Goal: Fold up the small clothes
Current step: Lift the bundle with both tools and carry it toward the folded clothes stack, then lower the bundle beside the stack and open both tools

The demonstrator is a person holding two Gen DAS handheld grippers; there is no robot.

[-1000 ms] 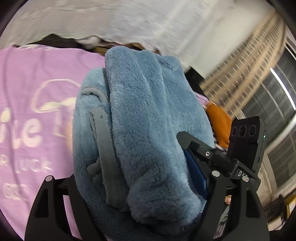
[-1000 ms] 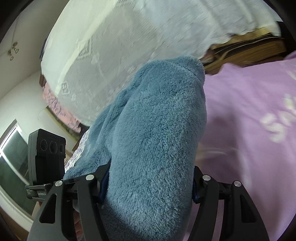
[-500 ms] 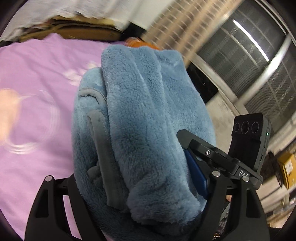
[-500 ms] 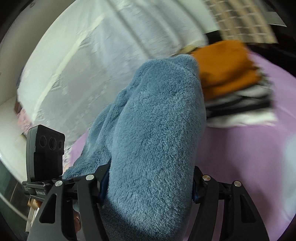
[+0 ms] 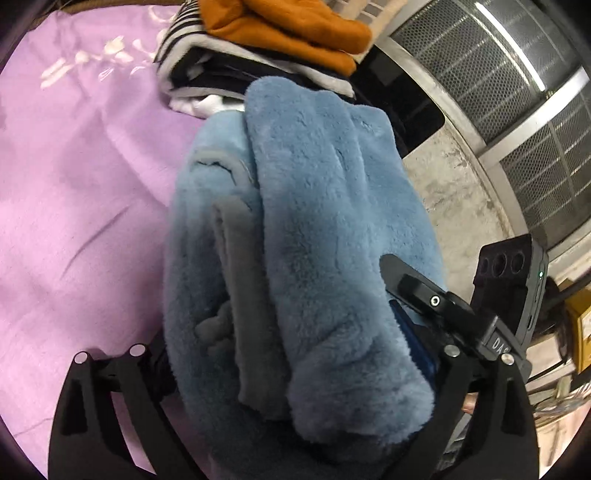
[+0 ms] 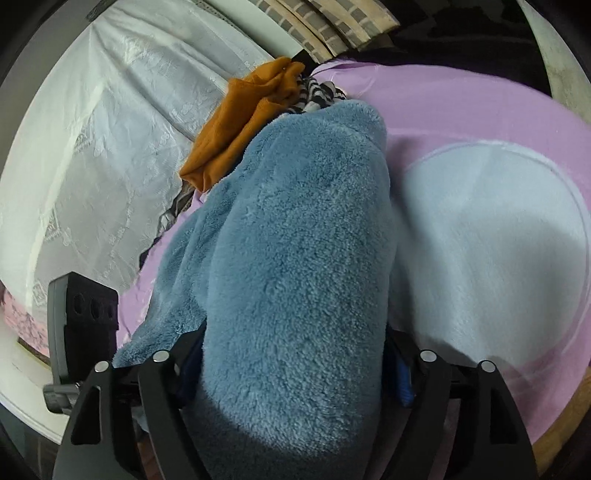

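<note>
Folded blue fleece garment (image 5: pixel 325 236) between left hand-held gripper (image 5: pixel 295 369) jaws just opening, purple sheet (image 5: pixel 85 177), folded clothes stack (image 5: pixel 266 48) beyond

A home bedroom: a lilac printed bedsheet (image 5: pixel 92 192), a lace curtain (image 6: pixel 110 122) upper left, folded clothes (image 5: pixel 266 44) stacked.

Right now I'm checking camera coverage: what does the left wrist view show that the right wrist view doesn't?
Only the left wrist view: a metal mesh window grille, a concrete ledge, and grey trim on the fleece.

Only the right wrist view: a white lace curtain and a pale round print on the sheet.

Both: the folded blue fleece between a hand-held gripper's fingers, the orange garment on the striped stack, and the purple sheet.
</note>
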